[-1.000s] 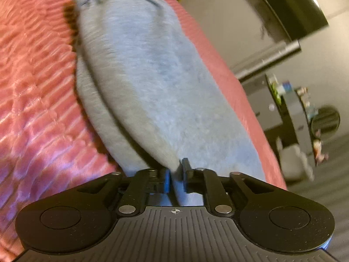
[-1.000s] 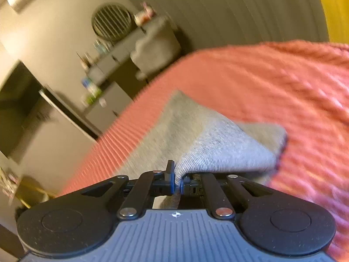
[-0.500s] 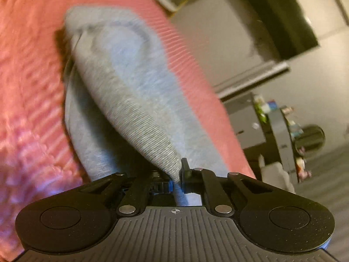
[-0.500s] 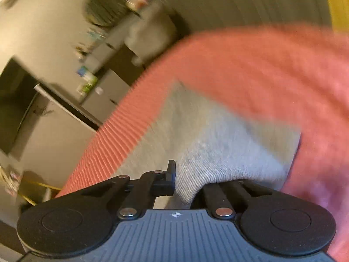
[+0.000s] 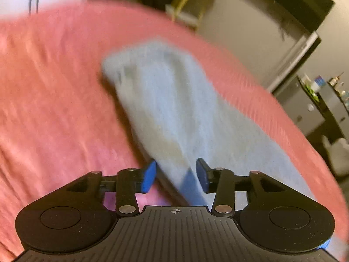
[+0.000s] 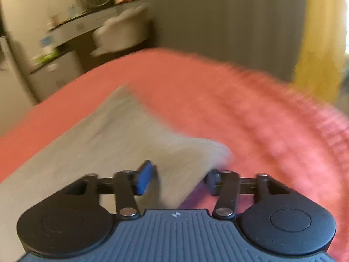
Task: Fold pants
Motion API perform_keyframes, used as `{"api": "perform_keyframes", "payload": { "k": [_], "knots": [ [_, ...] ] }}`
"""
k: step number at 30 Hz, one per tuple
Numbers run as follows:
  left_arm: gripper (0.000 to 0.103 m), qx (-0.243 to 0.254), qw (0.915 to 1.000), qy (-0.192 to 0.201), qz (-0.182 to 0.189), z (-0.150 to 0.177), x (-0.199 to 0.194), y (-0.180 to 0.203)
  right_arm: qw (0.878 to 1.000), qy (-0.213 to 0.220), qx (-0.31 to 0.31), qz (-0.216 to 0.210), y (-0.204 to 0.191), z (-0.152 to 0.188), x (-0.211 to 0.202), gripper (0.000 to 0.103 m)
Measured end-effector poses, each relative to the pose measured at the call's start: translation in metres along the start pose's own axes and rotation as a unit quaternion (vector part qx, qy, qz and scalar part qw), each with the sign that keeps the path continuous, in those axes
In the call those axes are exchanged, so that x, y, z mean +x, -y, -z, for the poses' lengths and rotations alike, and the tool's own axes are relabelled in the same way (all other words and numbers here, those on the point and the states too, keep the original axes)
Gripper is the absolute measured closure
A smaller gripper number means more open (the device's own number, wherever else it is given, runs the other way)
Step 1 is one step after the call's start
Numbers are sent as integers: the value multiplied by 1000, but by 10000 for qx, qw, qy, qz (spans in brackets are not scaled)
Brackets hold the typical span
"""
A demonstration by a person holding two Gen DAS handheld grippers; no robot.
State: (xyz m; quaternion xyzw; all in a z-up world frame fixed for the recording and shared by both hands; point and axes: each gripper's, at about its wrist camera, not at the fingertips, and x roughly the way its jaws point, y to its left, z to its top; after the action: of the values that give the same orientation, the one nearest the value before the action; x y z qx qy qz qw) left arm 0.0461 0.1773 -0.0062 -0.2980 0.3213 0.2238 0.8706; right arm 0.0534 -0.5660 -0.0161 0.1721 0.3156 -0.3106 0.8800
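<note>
The grey pants [image 5: 174, 109] lie folded in a long strip on the pink bedspread [image 5: 54, 109]. My left gripper [image 5: 175, 175] hovers over their near end, its jaws opening. The cloth's edge still runs between the blue pads [image 5: 149, 175] without being pressed. In the right wrist view the same pants [image 6: 113, 135] stretch away to the left. My right gripper [image 6: 180, 178] is over their near corner, its jaws opening too, and the fabric lies loose between the pads [image 6: 144, 176]. Both views are blurred by motion.
The pink bedspread [image 6: 250, 113] fills most of both views. Beyond the bed stand a grey cabinet [image 5: 309, 109] with small items on top, a pale chair [image 6: 122, 32] and a yellow curtain [image 6: 318, 43]. A wooden stool [image 5: 187, 6] stands past the bed's far end.
Both grippers, pinched shut on the pants' edge before, have spread their jaws and let the cloth drop onto the bed. The left gripper has risen and both have rolled.
</note>
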Motion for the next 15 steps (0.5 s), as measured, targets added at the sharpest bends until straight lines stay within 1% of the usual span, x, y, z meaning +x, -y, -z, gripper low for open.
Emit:
{"api": "perform_keyframes", "payload": {
  "k": [1,2,3,4,5,6,7,8,9,10,11,12,13,14,15],
  "knots": [
    [49,214,9994,257,47,-1,-7,9,9997,221,-23,81,-3,-2,-8,50],
    [47,389,9982,438,101,1,-13,21,9989,456,-17,102,-7,-5,-17,50],
    [44,541,9966,587,212,4,-16,33,9979,643,34,39,-14,-5,-26,50],
    [34,678,9947,680,375,7,-15,47,9968,778,74,-149,-25,-5,-32,50],
    [26,818,9924,717,580,13,-10,65,9954,833,83,-472,-40,-2,-36,50],
    [26,902,9906,695,759,19,-6,77,9928,804,88,-880,-56,2,-37,50],
    [26,982,9884,631,976,25,1,86,9866,640,68,-1498,-77,10,-36,50],
    [26,1069,9854,526,1215,33,12,100,9775,361,13,-2076,-98,17,-34,50],
    [26,1140,9831,435,1363,39,22,111,9585,-144,-107,-2846,-126,29,-28,50],
    [26,1204,9815,326,1455,45,34,119,9360,-614,-206,-3460,-150,42,-23,50],
    [26,1283,9799,172,1520,51,48,126,9111,-1052,-261,-3978,-171,54,-17,50],
    [26,1387,9791,42,1488,56,59,130,8747,-1612,-346,-4557,-195,70,-8,50],
    [27,1544,9795,-78,1289,63,67,133,8549,-1932,-423,-4796,-210,81,-1,50],
    [28,1731,9794,-126,1035,67,76,132,8481,-2166,-577,-4802,-224,93,6,50],
    [28,1934,9764,-7,965,69,81,127,8486,-2243,-759,-4731,-231,98,16,59]
  ]
}}
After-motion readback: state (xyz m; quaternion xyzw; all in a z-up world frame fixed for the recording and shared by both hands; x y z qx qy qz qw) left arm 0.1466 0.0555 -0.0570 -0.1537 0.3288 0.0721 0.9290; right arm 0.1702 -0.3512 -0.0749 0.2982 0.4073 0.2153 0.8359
